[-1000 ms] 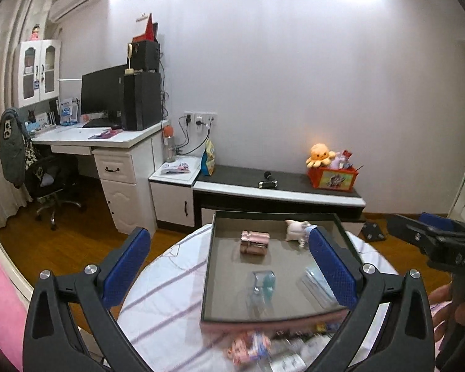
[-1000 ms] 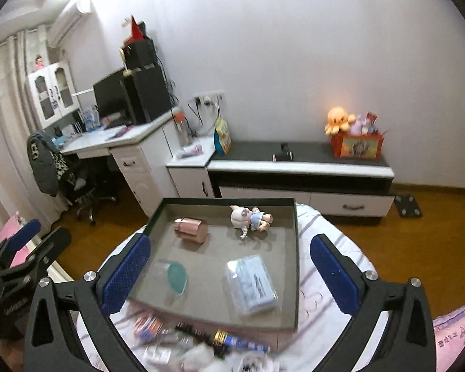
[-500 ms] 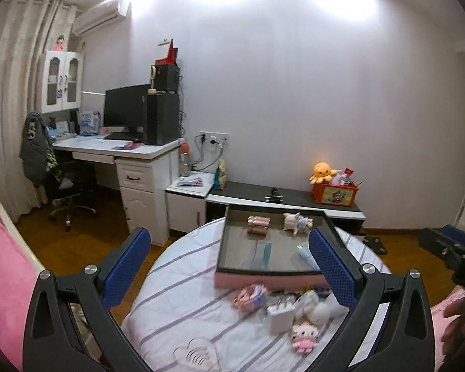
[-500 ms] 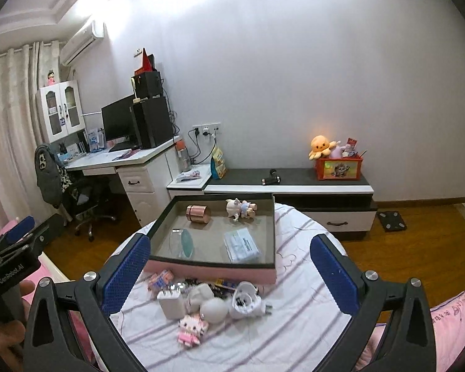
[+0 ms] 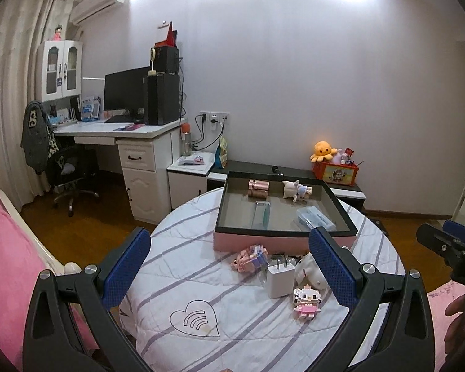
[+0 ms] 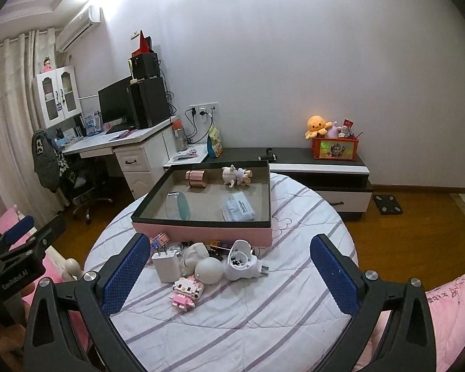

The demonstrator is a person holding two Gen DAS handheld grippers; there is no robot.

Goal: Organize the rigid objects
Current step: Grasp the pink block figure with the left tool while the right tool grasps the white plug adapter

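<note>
Round table (image 6: 294, 325) under a striped white cloth, in a bedroom with a desk (image 5: 121, 130) and low cabinet (image 6: 319, 161); pink-sided tray (image 6: 201, 232) at its far side holds a copper tin (image 6: 197, 179), pig figure (image 6: 236, 175), clear case (image 6: 237, 207) and teal-lidded jar (image 6: 178, 206). Loose in front of the tray: white charger (image 6: 167, 263), block kitten figure (image 6: 186, 291), white ball (image 6: 210, 270), round plug adapter (image 6: 241, 260). Left gripper (image 5: 229, 266) and right gripper (image 6: 229, 274) both spread wide, empty, above the near table edge.

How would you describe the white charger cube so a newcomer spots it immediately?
Find the pink-walled tray on the round striped table; loose items sit before its near wall. The charger cube is leftmost of the white pieces: boxy, two metal prongs pointing up.
</note>
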